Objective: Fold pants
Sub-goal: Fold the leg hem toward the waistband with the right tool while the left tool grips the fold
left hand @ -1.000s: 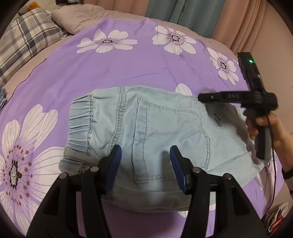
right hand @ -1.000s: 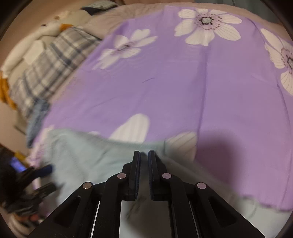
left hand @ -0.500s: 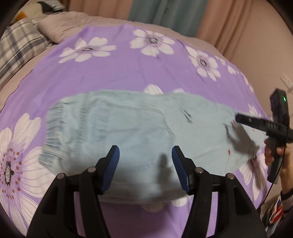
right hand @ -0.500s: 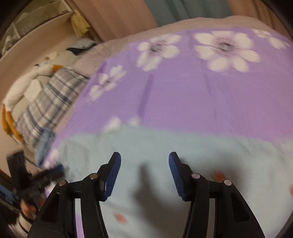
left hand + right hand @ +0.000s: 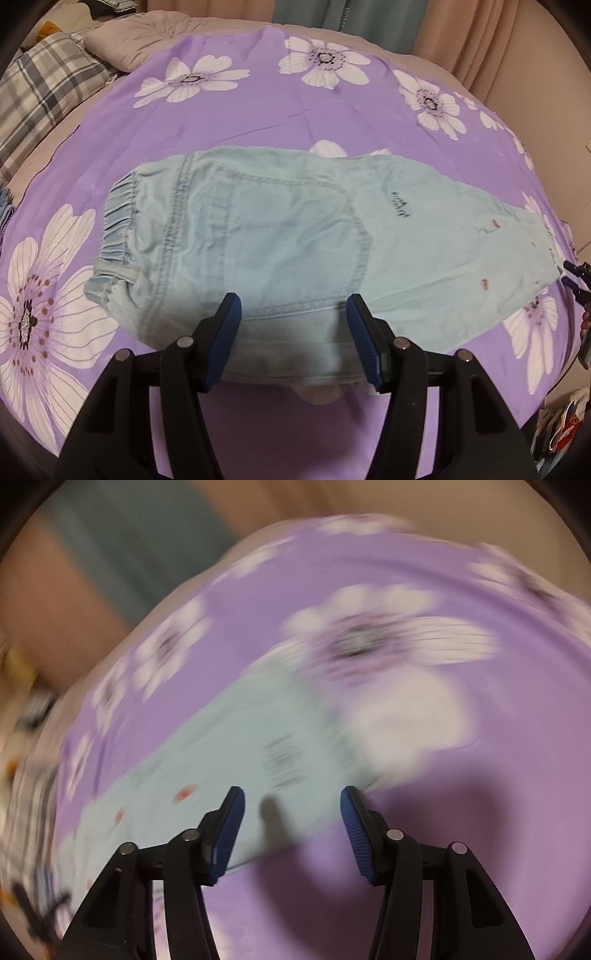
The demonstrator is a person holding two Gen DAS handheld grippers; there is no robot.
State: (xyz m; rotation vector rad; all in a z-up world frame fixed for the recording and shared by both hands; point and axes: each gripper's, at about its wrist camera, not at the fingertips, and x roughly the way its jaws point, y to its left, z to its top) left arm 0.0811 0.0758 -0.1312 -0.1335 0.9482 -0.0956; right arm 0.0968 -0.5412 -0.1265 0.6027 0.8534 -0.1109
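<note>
Light blue denim pants [image 5: 295, 236] lie flat on the purple flowered bedspread [image 5: 258, 110], elastic waistband at the left, leg end at the right. My left gripper [image 5: 293, 314] is open and empty, hovering over the near edge of the seat of the pants. My right gripper [image 5: 291, 805] is open and empty above the leg end of the pants [image 5: 240, 768]; that view is motion-blurred. The tip of the right gripper [image 5: 578, 275] shows at the far right edge of the left wrist view, just past the leg hem.
A plaid pillow [image 5: 40, 88] and a beige pillow [image 5: 147, 40] lie at the head of the bed, far left. Curtains [image 5: 369, 18] hang behind the bed. Clutter [image 5: 561, 424] sits off the bed's lower right corner.
My right gripper opened, let go of the pant leg and swung right past the hem. The pants now lie spread out longer to the right. My left gripper stayed open.
</note>
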